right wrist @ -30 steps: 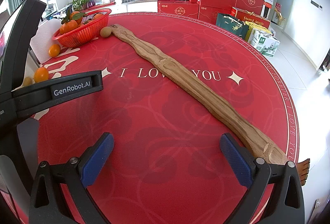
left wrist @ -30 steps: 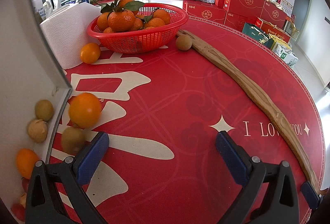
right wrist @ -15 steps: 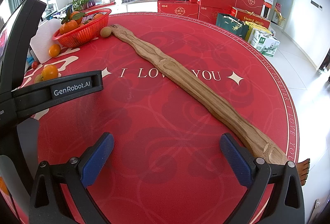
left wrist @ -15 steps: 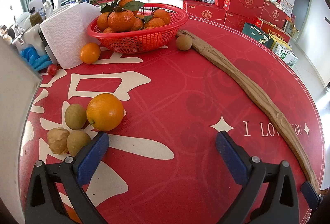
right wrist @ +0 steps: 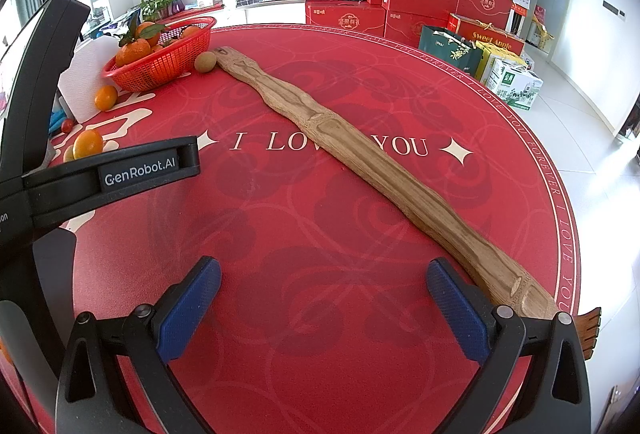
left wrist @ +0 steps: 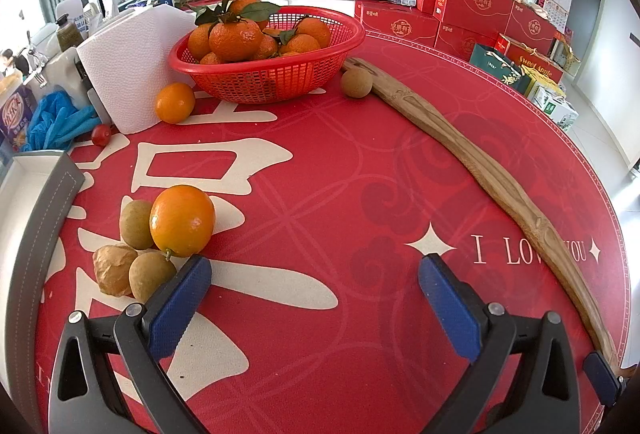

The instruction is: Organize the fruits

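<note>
An orange (left wrist: 182, 221) lies on the red table mat with two greenish-brown round fruits (left wrist: 136, 219) and a papery-husked fruit (left wrist: 113, 268) beside it, just ahead-left of my open, empty left gripper (left wrist: 314, 284). A red basket (left wrist: 272, 64) of leafy tangerines stands at the back. A second orange (left wrist: 175, 102) and a brown fruit (left wrist: 356, 83) lie beside it. A cherry tomato (left wrist: 101, 135) sits at the left. My right gripper (right wrist: 324, 294) is open and empty over bare mat; the left gripper's body (right wrist: 100, 178) crosses its view.
A grey tray (left wrist: 36, 218) tilts at the left edge. A long carved wooden piece (left wrist: 472, 162) runs diagonally across the mat. A paper towel roll (left wrist: 128, 66) and blue gloves (left wrist: 56, 118) sit at back left. Red gift boxes (right wrist: 420, 2) stand beyond the table.
The grey tray has swung away to the left and tipped its fruits out; the orange and small fruits now rest in a cluster on the mat. Both grippers stayed put.
</note>
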Motion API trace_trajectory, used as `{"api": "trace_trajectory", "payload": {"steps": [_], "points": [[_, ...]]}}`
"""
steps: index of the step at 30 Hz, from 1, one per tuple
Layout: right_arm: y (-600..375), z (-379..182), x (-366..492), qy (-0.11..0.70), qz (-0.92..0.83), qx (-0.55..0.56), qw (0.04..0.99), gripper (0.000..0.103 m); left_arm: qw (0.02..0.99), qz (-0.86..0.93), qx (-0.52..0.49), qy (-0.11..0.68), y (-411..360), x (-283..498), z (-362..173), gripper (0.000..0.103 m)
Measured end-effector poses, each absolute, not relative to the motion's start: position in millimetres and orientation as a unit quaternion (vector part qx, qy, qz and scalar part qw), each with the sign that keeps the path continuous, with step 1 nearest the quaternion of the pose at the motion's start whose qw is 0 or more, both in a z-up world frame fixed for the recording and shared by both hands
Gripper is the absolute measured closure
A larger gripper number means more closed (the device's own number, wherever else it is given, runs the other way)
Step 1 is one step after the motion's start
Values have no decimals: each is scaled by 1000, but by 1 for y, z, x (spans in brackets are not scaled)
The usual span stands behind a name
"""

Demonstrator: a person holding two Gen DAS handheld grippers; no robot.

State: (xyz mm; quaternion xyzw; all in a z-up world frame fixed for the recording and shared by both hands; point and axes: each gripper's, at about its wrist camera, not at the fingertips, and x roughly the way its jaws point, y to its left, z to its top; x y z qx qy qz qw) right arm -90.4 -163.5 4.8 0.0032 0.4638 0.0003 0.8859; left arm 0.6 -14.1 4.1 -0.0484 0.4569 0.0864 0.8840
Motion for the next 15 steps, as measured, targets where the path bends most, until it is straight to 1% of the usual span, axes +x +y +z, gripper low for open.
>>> {"api": "trace_trajectory", "payload": {"steps": [15], "points": [[-163,5,-90,464,0,3,886,0,884,87,-47,457,-16,3,3,0]]}}
